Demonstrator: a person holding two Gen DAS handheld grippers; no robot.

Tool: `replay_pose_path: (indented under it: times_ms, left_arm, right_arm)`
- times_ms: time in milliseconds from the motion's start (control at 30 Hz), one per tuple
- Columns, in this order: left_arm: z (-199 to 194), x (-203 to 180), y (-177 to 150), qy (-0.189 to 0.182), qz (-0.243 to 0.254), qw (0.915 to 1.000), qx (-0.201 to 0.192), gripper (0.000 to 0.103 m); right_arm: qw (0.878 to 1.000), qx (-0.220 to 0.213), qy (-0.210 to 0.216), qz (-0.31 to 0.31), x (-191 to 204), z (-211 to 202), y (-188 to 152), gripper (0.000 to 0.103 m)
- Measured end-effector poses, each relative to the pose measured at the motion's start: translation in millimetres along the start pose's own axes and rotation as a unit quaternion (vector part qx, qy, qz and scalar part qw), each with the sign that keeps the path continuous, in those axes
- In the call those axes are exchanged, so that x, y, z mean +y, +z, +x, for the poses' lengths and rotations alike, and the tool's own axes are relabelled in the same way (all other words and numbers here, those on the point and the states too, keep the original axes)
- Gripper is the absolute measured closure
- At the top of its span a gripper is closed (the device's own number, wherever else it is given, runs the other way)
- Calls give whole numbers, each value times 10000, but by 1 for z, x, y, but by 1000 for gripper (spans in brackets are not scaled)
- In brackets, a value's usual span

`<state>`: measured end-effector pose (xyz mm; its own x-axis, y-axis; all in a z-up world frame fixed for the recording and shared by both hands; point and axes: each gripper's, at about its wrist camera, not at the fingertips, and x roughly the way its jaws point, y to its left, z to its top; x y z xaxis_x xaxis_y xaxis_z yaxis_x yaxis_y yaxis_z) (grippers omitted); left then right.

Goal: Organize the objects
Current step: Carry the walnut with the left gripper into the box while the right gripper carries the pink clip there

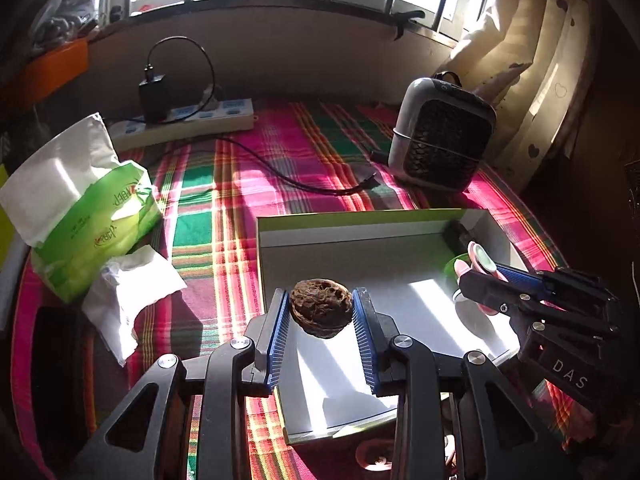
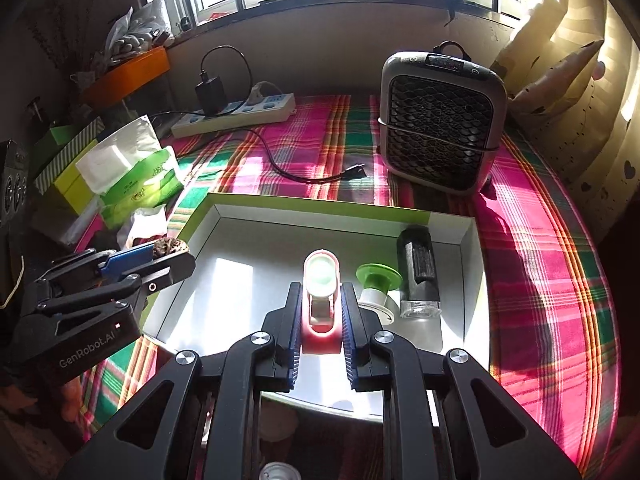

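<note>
My left fingers (image 1: pixel 321 312) clamp the walnut (image 1: pixel 321 307) and my right fingers (image 2: pixel 320 312) clamp the pink device (image 2: pixel 320 300), both held above the white box (image 2: pixel 256 202) so each can be deposited inside.

Plaid-covered table (image 2: pixel 540 280), white box (image 2: pixel 224 216), fan heater (image 2: pixel 438 120), power strip (image 2: pixel 236 114), tissue pack (image 1: pixel 92 216)

The box (image 2: pixel 456 222) sits near on the cloth (image 2: pixel 540 280); heater (image 2: pixel 438 124) far right, tissue pack (image 2: pixel 136 184) left, power strip (image 2: pixel 236 114) probably farthest.
</note>
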<state>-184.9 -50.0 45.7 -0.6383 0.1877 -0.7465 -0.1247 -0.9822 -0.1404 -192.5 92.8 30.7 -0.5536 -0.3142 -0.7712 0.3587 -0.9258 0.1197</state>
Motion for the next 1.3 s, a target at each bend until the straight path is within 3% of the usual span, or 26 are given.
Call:
replay_pose_path:
  times_ms: [533, 1300]
  left_arm:
    - [44, -4, 17, 108, 219, 9993, 298, 74]
    - [54, -9, 24, 389, 478, 9978, 227, 73]
  right_arm:
    - [9992, 363, 37, 141, -10, 49, 23, 85]
    - [9990, 415, -63, 174, -12, 65, 26, 85]
